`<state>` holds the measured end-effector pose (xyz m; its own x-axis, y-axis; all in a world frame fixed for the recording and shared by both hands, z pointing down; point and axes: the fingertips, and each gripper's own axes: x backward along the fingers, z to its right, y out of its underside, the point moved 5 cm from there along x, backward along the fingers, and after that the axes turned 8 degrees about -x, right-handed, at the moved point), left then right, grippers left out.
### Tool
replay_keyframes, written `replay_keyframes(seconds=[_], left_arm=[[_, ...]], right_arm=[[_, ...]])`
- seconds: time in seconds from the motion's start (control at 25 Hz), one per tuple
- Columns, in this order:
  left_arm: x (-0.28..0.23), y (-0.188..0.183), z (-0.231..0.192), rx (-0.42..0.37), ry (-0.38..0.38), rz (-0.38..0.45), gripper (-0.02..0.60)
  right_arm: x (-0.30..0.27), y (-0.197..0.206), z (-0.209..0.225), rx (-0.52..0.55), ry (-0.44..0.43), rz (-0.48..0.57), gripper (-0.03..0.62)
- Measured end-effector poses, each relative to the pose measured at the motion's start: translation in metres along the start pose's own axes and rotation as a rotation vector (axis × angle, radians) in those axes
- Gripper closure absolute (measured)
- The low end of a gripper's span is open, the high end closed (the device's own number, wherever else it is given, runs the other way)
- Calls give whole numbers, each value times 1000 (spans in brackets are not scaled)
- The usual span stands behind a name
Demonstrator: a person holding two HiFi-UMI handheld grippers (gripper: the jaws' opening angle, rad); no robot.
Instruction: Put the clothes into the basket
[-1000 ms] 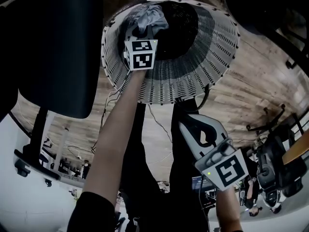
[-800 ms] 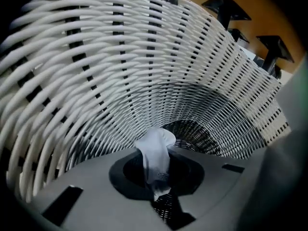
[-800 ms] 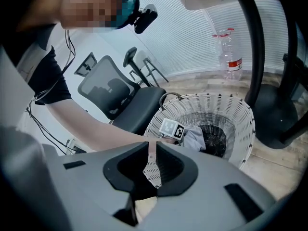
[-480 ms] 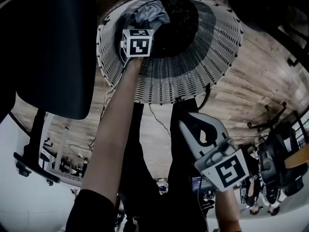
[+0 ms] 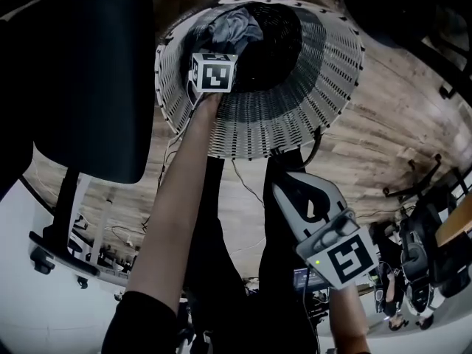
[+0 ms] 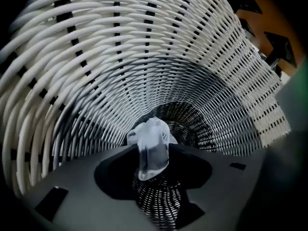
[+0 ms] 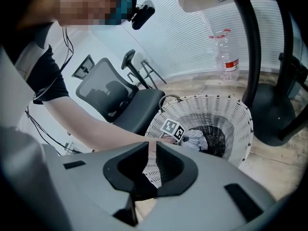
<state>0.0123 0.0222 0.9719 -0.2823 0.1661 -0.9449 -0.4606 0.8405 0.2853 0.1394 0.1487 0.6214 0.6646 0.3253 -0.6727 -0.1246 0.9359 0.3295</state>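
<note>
**Left tool lets go inside the basket**

The left tool [image 6: 155, 153] reaches down into the white wicker basket [image 5: 295, 116], which stands on the wood floor [image 5: 398, 124]. Its jaws have just been opening and now stand apart. A pale cloth [image 6: 151, 146] sits between their tips, loose rather than pinched, and the basket's weave shows through the gap below it. In the head view the cloth lies against the far inner wall, just beyond the tool's marker cube [image 5: 214, 74], with the dark bottom of the basket beside it. The person's bare forearm [image 5: 177, 198] runs from the cube over the near rim.

The right tool [image 7: 149, 146] hangs well short of the basket, on the near side, pointing at it from above. Its jaws are a narrow slit apart with nothing in them.

A dark chair [image 5: 96, 80] stands just left of the basket. In the right gripper view, a clear bottle [image 7: 226, 52] stands on the floor beyond it.
</note>
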Motion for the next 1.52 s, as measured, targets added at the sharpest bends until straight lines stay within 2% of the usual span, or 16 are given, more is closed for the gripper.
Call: replay_keyframes(seconds=[0.12, 0.52, 0.72, 0.92, 1.04, 1.2, 1.4, 1.52], left_arm=[[10, 2, 9, -27, 37, -34, 370], [59, -7, 19, -55, 54, -40, 362], [107, -7, 28, -52, 50, -41, 364], [163, -3, 38, -100, 31, -45, 367], [194, -3, 44, -116, 35, -40, 395], [234, 0, 49, -146, 26, -36, 434], [281, -3, 56, -116, 14, -41, 477], [311, -10, 59, -125, 24, -22, 512]], right_arm=[[5, -3, -10, 7, -5, 6, 536], [26, -18, -38, 65, -36, 25, 536], [53, -28, -57, 143, -44, 27, 536], [84, -37, -77, 198, -40, 34, 536], [101, -48, -92, 205, -24, 68, 536], [127, -53, -108, 245, -10, 57, 536], [162, -61, -123, 273, 29, 88, 536], [177, -68, -136, 277, 53, 112, 535]])
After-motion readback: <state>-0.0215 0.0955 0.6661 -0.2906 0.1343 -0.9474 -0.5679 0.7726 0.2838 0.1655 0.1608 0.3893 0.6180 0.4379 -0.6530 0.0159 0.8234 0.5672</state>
